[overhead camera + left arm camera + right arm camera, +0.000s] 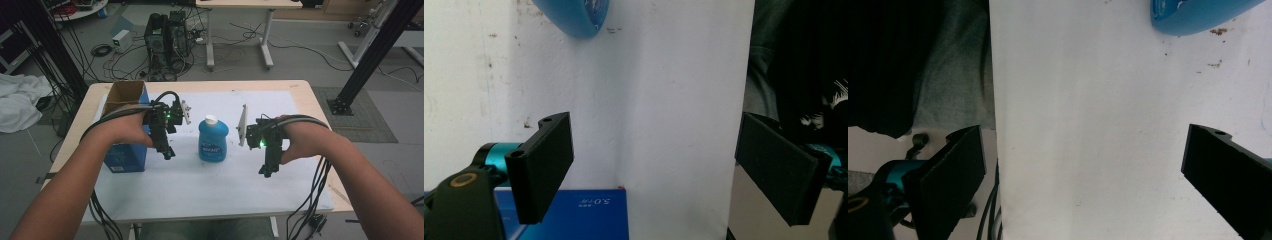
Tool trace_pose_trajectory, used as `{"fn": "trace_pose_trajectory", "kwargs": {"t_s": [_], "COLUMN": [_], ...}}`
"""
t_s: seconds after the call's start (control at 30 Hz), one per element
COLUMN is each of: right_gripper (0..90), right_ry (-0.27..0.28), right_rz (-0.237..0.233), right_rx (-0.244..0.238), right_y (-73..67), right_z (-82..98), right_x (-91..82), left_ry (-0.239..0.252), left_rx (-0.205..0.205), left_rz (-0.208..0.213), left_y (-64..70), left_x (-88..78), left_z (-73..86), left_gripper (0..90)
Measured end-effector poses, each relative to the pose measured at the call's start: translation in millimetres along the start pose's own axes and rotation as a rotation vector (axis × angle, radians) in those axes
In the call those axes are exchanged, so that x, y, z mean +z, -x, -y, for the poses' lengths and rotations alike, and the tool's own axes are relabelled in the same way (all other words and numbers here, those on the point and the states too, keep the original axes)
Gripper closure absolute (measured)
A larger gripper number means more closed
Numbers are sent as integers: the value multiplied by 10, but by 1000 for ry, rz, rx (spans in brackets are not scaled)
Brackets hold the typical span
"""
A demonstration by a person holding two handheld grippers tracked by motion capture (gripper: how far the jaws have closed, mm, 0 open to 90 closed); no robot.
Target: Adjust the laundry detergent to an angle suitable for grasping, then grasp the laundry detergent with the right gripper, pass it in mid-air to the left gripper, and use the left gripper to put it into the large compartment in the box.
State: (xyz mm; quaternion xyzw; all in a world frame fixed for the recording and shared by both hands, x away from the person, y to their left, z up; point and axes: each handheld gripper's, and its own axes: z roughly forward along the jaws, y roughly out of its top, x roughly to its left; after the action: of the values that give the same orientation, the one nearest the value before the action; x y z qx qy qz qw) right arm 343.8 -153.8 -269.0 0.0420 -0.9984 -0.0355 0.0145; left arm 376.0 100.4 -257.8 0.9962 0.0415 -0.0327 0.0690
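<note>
So far nothing looks handled: the blue bottle (213, 139) stands upright on the white-covered surface (220, 190), untouched, with the left gripper (167, 151) and right gripper (266, 170) hovering on either side of it, jaws spread and empty, the grasp yet to come.

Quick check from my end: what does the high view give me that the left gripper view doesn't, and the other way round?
High view: the bottle's white cap, the open cardboard box, and the right gripper. Left gripper view: the left gripper, jaws open over the white sheet with nothing between them. Both: the blue bottle and the blue carton.
</note>
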Motion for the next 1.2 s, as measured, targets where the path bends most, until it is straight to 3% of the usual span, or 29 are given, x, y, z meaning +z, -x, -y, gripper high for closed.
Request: {"fn": "trace_pose_trajectory", "kwargs": {"t_s": [0.3,0.43,0.47,0.6,0.8,1.2], "right_gripper": [30,30,30,30,30,30], "right_ry": [0,1,1,1,7,12], "right_rz": [4,3,3,6,10,12], "right_rx": [9,0,5,-6,1,4], "right_y": [-51,-50,-57,-62,-56,-54], "right_z": [24,28,24,3,-2,51], "right_x": [-17,-20,-19,-10,-6,-1], "left_ry": [-8,-12,3,-15,-26,-27], "left_rx": [2,-8,-28,-31,-11,-25], "left_rz": [6,-4,-7,-4,-11,-10], "left_y": [-1,-3,5,2,-7,-17], "left_x": [-14,6,15,31,17,26], "left_z": [10,35,45,66,32,10], "left_gripper": [158,157,157,157,158,158]}}
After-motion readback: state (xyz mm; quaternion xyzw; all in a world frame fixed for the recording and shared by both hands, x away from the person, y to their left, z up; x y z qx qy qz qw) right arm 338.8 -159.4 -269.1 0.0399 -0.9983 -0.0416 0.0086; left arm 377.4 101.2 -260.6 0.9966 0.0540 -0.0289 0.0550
